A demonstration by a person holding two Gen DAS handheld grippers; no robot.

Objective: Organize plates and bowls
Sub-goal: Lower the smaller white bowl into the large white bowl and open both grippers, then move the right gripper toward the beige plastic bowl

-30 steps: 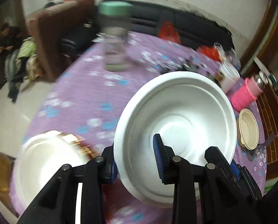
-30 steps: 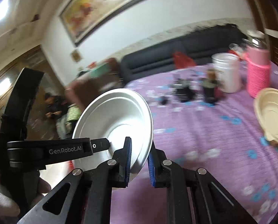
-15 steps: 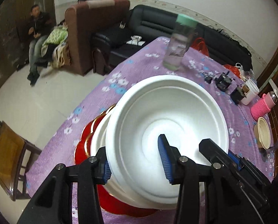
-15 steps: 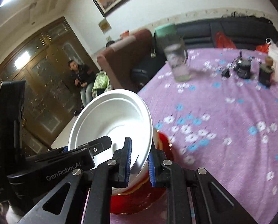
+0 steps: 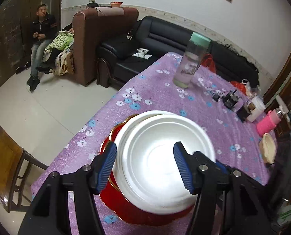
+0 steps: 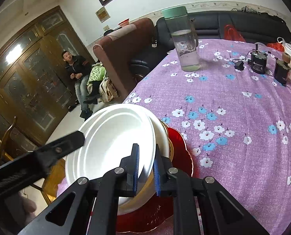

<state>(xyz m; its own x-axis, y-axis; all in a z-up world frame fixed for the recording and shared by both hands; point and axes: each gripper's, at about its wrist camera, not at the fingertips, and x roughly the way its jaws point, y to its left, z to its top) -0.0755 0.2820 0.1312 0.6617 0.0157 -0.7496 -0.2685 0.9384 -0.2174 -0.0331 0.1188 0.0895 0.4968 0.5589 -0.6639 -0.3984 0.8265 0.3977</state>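
A white bowl [image 5: 165, 152] sits nested in another white bowl on a red plate with a gold rim [image 5: 125, 211] near the table's near-left edge. My left gripper [image 5: 145, 166] is open, its blue pads either side of the bowl's near rim without touching it. My right gripper [image 6: 146, 168] is shut on the white bowl's [image 6: 114, 143] right rim, over the red plate [image 6: 180, 152]. The left gripper's finger [image 6: 57, 148] shows at the bowl's far side in the right wrist view.
The table has a purple flowered cloth [image 5: 165, 98]. A clear bottle with a green lid [image 5: 192, 62] stands further back. Small black devices [image 5: 230, 98], a white cup [image 5: 256, 110], a pink bottle [image 5: 267, 124] and a beige bowl [image 5: 268, 150] are at the right. A wooden chair [image 5: 6, 162] stands left.
The white bowl came down and left into the bowl on the red plate. My left gripper opened and let go of its rim; the right stays shut on it.
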